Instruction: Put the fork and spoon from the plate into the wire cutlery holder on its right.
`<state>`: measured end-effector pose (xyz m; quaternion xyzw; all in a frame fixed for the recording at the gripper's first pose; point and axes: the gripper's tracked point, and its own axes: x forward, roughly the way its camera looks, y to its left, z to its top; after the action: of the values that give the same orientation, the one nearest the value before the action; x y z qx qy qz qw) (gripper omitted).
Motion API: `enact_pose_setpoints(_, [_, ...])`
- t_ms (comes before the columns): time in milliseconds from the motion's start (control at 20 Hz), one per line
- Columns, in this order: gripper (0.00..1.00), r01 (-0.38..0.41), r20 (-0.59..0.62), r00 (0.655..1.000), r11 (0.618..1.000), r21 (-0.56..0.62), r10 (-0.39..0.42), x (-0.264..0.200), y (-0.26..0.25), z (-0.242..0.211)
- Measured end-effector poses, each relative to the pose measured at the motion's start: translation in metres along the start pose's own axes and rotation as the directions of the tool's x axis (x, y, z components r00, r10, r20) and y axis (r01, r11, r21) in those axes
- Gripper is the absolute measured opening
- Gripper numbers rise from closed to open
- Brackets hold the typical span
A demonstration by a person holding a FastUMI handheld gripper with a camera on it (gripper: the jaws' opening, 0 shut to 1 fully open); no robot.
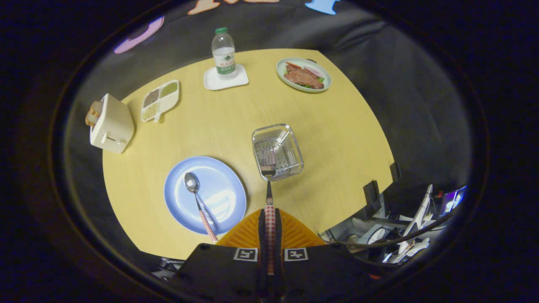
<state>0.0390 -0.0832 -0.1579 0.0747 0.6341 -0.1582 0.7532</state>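
Observation:
My gripper (269, 215) is shut on the fork (268, 176), both orange fingers (244, 235) pressing its red-checked handle. The fork points straight ahead, and its tines hang over the near part of the wire cutlery holder (294, 145), high above the yellow table. The holder looks empty inside. To its left lies the blue plate (219, 185). The spoon (196, 198) rests on the plate, bowl pointing away and red-checked handle reaching over the plate's near rim.
A white toaster (111, 124) stands at the table's left edge. Beyond the plate lie a divided snack dish (161, 100), a water bottle (223, 52) on a white coaster, and a plate of food (304, 75). Cables and gear (412, 227) sit off the table's right side.

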Motion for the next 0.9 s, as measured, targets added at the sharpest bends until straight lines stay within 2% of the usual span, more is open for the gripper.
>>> enact_pose_setpoints(150, [0.09,0.003,-0.123,0.992,1.000,0.000,-0.003,0.014,-0.006,0.006])
enact_pose_setpoints(300, [0.09,-0.031,-0.213,0.977,1.000,0.003,0.031,0.031,-0.002,0.018])
enact_pose_setpoints(500, [0.09,-0.063,-0.263,0.963,0.998,0.009,0.063,0.053,0.003,0.039])
enact_pose_setpoints(900, [0.09,-0.089,-0.310,0.948,0.995,-0.049,0.070,0.071,0.009,0.046])
